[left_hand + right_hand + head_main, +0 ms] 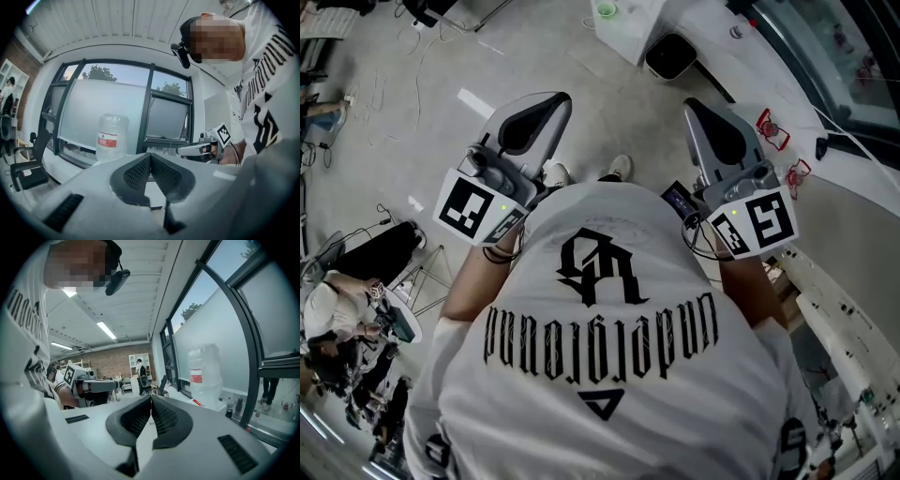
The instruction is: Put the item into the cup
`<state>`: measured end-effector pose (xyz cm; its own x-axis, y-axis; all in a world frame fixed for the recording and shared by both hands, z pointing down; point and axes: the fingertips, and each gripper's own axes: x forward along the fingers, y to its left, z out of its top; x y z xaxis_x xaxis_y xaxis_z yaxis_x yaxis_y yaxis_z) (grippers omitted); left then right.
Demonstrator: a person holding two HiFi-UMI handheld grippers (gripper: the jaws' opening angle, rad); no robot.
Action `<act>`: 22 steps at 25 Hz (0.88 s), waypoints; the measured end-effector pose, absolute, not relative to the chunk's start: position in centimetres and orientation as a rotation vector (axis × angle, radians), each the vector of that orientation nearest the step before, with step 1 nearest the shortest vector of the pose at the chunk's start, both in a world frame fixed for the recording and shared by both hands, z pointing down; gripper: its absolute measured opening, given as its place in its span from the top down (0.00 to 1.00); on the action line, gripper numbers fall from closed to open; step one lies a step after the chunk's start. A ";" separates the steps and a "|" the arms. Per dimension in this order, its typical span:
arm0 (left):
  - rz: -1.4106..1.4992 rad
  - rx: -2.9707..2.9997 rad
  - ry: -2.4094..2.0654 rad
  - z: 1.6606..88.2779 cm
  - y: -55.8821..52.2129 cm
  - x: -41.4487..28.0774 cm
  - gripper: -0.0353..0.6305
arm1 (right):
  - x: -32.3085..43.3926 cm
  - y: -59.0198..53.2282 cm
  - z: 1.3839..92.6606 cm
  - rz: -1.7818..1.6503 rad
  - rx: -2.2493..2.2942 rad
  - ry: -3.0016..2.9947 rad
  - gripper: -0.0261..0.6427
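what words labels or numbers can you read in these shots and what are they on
"underground": blackletter print, upside down in the head view, on the white t-shirt, below an emblem I can't read as letters.
Red label on the water jug: too blurred to read.
Marker cubes on the left gripper and right gripper: square code patterns only, no words.

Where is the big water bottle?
The water bottle stands by the window, left of centre in the left gripper view, right of centre in the right gripper view.
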<state>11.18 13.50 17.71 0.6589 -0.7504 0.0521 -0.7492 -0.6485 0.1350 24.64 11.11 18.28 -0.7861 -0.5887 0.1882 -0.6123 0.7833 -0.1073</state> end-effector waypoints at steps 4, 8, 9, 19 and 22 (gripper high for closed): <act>-0.027 2.755 -1.209 17.5 14.9 9.6 0.92 | 23.5 12.9 18.0 0.228 1.007 -2.810 0.94; -0.040 2.774 -1.192 17.0 16.5 6.7 0.92 | 21.1 14.7 17.4 0.202 1.046 -2.797 0.94; -0.042 2.777 -1.190 16.9 16.9 5.8 0.92 | 20.4 15.2 17.3 0.200 1.055 -2.794 0.94; -0.071 2.818 -1.147 16.2 20.6 -1.9 0.92 | 13.3 19.6 16.7 0.169 1.112 -2.770 0.94; -0.077 2.824 -1.131 16.4 21.6 -4.2 0.92 | 11.0 20.6 16.8 0.161 1.125 -2.762 0.94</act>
<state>-4.20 21.56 16.38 0.7233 -0.6904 -0.0106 -0.6854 -0.7198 0.1099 11.04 20.57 16.81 -0.7060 -0.6841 0.1831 -0.7008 0.7122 -0.0413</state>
